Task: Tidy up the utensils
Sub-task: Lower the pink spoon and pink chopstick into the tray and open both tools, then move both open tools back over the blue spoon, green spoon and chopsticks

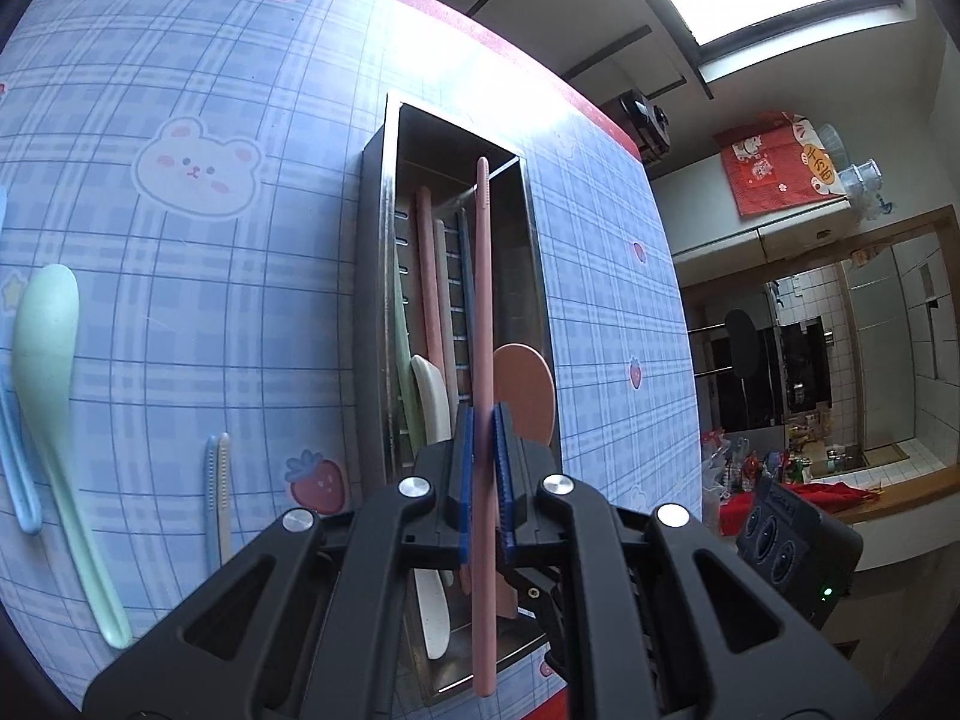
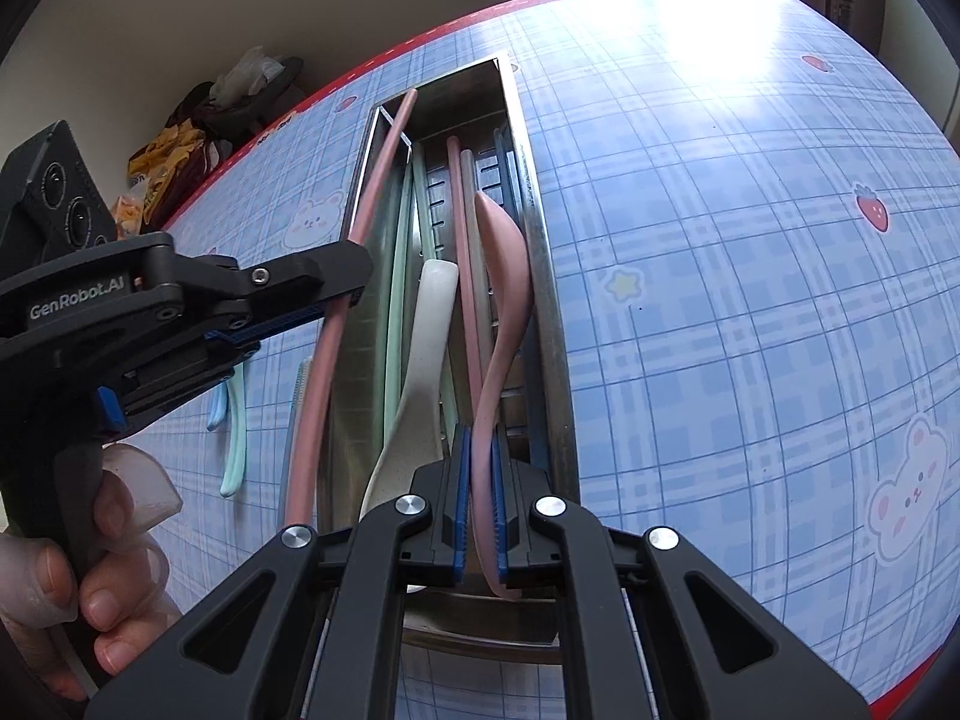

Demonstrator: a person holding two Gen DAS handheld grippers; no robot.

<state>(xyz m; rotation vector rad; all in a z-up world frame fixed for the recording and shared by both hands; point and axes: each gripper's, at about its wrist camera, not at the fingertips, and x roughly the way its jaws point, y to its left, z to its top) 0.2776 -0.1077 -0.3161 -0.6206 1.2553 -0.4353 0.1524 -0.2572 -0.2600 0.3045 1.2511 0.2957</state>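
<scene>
Partway: steel utensil tray (image 1: 384, 276) already holds several chopsticks and spoons; left gripper (image 1: 483, 468) clenches a pink chopstick (image 1: 483, 312) over it, right gripper (image 2: 480, 504) a pink spoon (image 2: 503, 276); mint spoon (image 1: 48, 372) and chopsticks remain on the tablecloth (image 1: 198, 60).

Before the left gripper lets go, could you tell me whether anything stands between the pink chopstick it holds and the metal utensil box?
Nothing visible does. The left gripper holds the pink chopstick over the open metal utensil box. Below it lie only utensils already stored, including a white spoon, and the pink spoon held by the right gripper.
</scene>
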